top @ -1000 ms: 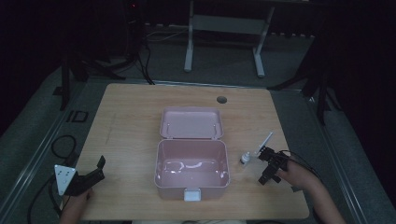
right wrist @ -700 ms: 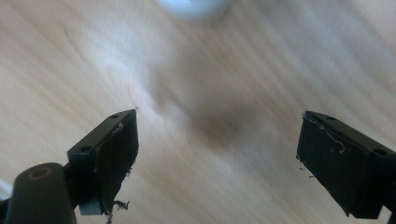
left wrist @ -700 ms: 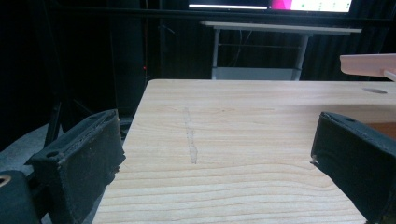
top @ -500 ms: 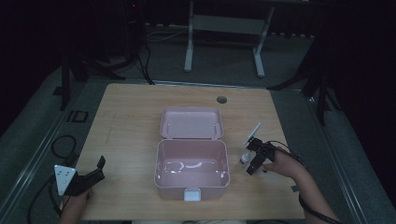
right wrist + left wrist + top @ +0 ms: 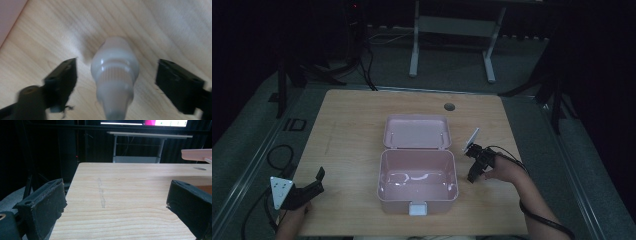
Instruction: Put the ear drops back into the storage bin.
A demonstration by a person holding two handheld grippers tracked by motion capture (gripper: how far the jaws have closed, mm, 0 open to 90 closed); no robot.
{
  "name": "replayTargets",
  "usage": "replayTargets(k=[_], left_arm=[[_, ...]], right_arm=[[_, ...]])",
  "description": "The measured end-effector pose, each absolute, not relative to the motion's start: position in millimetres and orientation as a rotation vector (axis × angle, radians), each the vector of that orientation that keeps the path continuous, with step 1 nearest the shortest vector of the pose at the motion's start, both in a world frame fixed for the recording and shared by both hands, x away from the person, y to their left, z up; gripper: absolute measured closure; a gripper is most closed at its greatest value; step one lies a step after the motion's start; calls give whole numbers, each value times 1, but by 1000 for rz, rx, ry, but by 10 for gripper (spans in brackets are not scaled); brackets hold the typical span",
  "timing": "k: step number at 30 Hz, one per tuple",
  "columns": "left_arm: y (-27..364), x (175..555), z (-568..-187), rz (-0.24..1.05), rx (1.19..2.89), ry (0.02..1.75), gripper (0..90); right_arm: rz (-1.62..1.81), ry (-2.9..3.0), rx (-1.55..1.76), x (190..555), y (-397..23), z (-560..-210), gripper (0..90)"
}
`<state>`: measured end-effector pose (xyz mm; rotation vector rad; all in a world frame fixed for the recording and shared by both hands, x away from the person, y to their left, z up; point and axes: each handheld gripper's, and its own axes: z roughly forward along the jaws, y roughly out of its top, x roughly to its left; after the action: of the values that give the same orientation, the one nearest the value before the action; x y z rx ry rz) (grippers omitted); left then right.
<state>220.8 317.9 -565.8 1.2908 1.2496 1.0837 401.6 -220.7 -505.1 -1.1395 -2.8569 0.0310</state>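
Wooden table (image 5: 352,145), open pink box (image 5: 418,180), white bottle (image 5: 115,72) between jaws

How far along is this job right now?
Done: the pink box is open, and seems to hold nothing. In hand: the right gripper is open around a small white bottle on the table. Left: grasping it, probably boxing it. The left gripper is open, idle.

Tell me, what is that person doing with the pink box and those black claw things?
A person holds a claw-like gripper in each hand. The right gripper is open, its jaws on either side of a small white bottle lying on the wooden table, just right of the open pink box. It hasn't closed on the bottle yet. The left gripper waits open near the table's left corner.
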Motion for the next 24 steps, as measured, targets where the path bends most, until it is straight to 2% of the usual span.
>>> replayTargets(k=[3, 4, 5, 8, 24], left_arm=[[318, 221, -566, 1084, 1291, 1250, 24], [318, 221, -566, 1084, 1291, 1250, 24], [318, 221, -566, 1084, 1291, 1249, 24], [318, 221, -566, 1084, 1291, 1250, 24], [318, 221, -566, 1088, 1292, 1254, 24]], right_arm=[[32, -2851, -1153, 405, -218, -506, 296], [32, -2851, -1153, 405, -218, -506, 296], [30, -2840, -1145, 407, -217, -507, 360], [51, -2823, -1140, 408, -214, -509, 416], [107, -2853, -1115, 411, -206, -514, 590]])
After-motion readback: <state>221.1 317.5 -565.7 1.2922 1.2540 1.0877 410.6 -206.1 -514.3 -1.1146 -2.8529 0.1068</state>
